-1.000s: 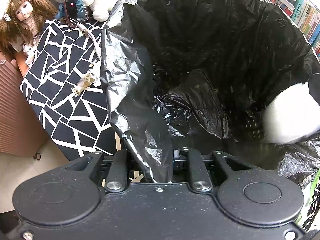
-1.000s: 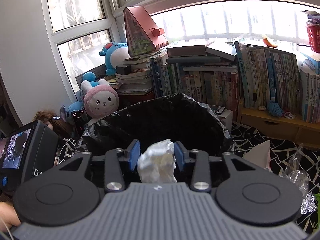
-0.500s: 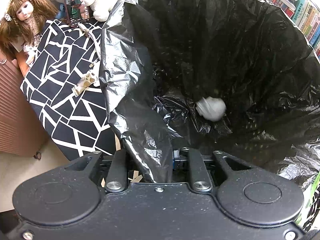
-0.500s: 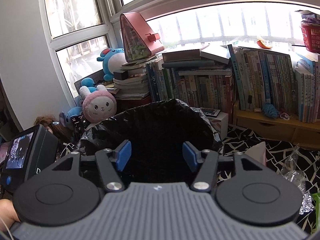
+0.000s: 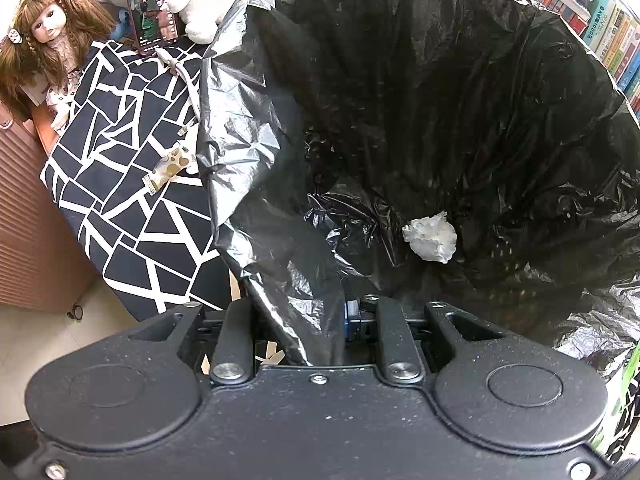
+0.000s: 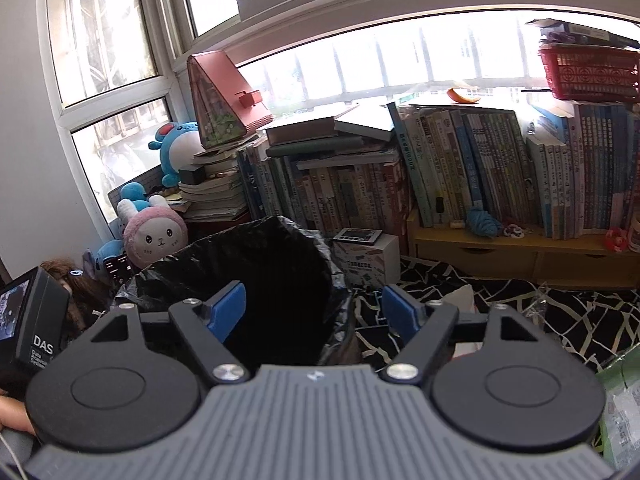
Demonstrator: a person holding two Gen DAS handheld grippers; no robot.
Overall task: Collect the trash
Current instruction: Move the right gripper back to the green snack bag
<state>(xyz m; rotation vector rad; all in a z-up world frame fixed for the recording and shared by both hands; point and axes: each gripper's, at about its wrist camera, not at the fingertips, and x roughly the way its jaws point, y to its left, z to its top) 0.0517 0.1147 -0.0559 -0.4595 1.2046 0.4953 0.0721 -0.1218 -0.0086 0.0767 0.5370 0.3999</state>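
A black cloth with a white cracked-line pattern (image 5: 132,216) is spread over the surface, and on it lie a small spotted tube (image 5: 170,166) and a phone (image 5: 152,6) propped beside a long-haired doll (image 5: 48,36). In the right wrist view, tall windows (image 6: 108,40) are seen above a long row of books (image 6: 460,168), with a red basket (image 6: 588,74) on top at the far right, a pink triangular house model (image 6: 224,100) on stacked books, and plush toys (a pink rabbit (image 6: 154,236) among them) at the left.

The black trash bag (image 5: 460,100) is held with its mouth wide and turned upward. A crumpled white paper wad (image 5: 430,236) is seen lying low inside the bag, toward its bottom; it is roughly round, so no long axis can be told.

The left gripper (image 5: 316,320) is clamped on a fold of the bag's rim. The right gripper (image 6: 314,312) is held beside the bag's mouth; its blue pads (image 6: 228,308) have just been opening and are set wide apart, with nothing gripped between them.
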